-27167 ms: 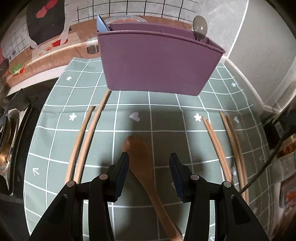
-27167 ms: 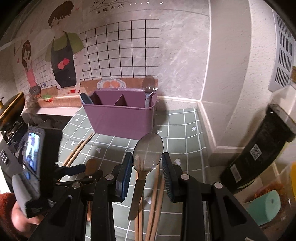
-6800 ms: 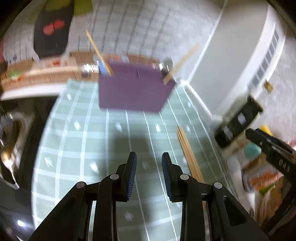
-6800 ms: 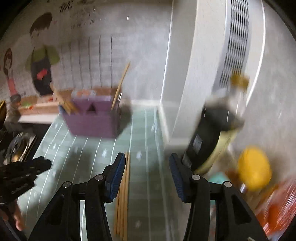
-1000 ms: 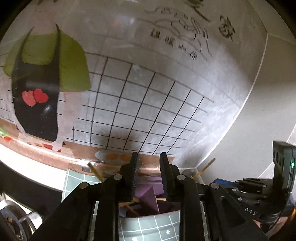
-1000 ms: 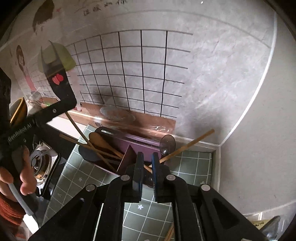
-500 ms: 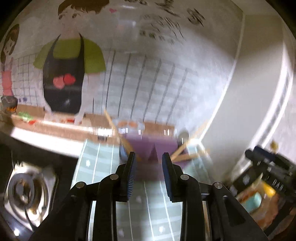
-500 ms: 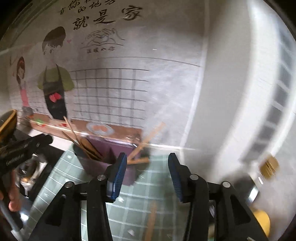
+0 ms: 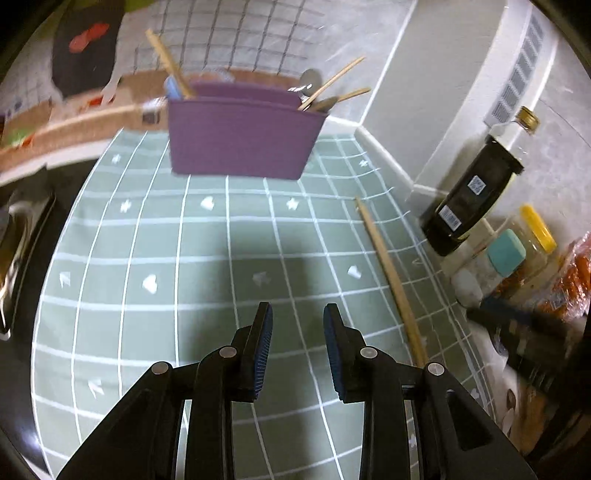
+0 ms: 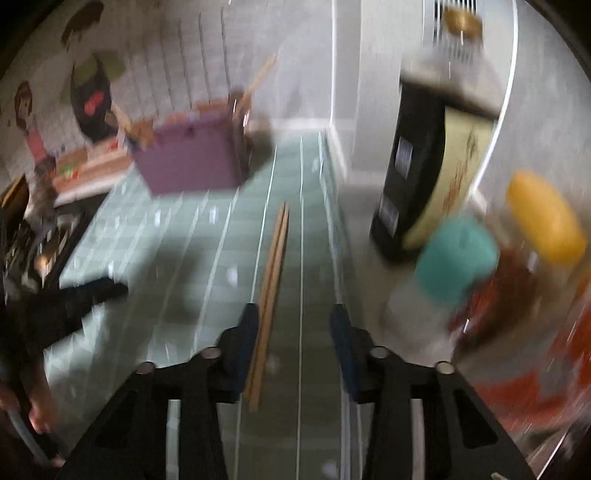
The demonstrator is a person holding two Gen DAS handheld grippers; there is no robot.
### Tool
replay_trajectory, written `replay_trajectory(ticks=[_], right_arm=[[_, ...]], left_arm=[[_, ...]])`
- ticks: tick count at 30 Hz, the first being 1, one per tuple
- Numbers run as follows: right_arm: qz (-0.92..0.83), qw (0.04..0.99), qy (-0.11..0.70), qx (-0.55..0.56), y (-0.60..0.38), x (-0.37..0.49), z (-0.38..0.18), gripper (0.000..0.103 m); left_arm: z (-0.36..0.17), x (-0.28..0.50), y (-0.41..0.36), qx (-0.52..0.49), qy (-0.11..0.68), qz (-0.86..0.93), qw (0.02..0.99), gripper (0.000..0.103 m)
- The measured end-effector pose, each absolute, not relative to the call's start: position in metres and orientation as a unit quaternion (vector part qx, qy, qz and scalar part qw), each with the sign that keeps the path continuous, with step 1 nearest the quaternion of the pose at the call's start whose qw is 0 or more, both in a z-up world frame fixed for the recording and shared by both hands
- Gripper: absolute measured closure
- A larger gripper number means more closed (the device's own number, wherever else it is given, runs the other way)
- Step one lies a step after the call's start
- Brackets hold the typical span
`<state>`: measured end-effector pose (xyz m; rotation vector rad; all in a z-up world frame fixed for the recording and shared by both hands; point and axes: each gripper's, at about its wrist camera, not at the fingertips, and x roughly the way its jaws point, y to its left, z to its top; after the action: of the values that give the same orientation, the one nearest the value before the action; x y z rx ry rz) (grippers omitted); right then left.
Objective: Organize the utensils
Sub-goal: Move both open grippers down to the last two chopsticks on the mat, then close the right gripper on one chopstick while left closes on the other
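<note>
Both tongs, left (image 9: 297, 343) and right (image 10: 293, 339), gape apart, gripping nothing. Chopsticks (image 10: 271, 273) lie at right's 11 o'clock; caddy (image 9: 240, 138) at left's 12.

Home kitchen: tiled wall (image 9: 258, 33), stove burner (image 9: 22, 236), sauce bottle (image 9: 476, 188), utensil caddy (image 9: 240, 136).

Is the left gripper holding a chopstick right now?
No, the left gripper is open with nothing between its fingers, and the chopsticks lie on the green mat to its right.
</note>
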<state>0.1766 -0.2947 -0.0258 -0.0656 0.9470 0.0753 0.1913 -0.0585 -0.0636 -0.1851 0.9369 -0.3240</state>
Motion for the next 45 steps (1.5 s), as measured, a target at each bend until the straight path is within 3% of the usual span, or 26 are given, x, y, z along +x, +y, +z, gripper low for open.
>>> replay_trajectory(ticks=[7, 21, 23, 25, 45], right_arm=[[0.073, 0.867, 0.490, -0.056, -0.282, 0.134, -0.070, 0.077], [0.064, 0.868, 0.487, -0.077, -0.267, 0.141, -0.088, 0.083], [0.063, 0.868, 0.487, -0.072, -0.270, 0.141, -0.088, 0.093], [0.065, 0.869, 0.487, -0.068, -0.275, 0.140, -0.087, 0.095], [0.014, 0.885, 0.465, 0.014, -0.331, 0.122, -0.078, 0.096]], left_arm=[[-0.064, 0.177, -0.062, -0.079, 0.444, -0.149, 0.880, 0.073], [-0.071, 0.166, -0.064, -0.083, 0.451, -0.143, 0.877, 0.073], [-0.071, 0.165, -0.064, -0.080, 0.451, -0.144, 0.877, 0.073], [-0.071, 0.164, -0.066, -0.077, 0.451, -0.147, 0.877, 0.073], [-0.089, 0.149, -0.182, 0.016, 0.481, -0.273, 0.833, 0.073]])
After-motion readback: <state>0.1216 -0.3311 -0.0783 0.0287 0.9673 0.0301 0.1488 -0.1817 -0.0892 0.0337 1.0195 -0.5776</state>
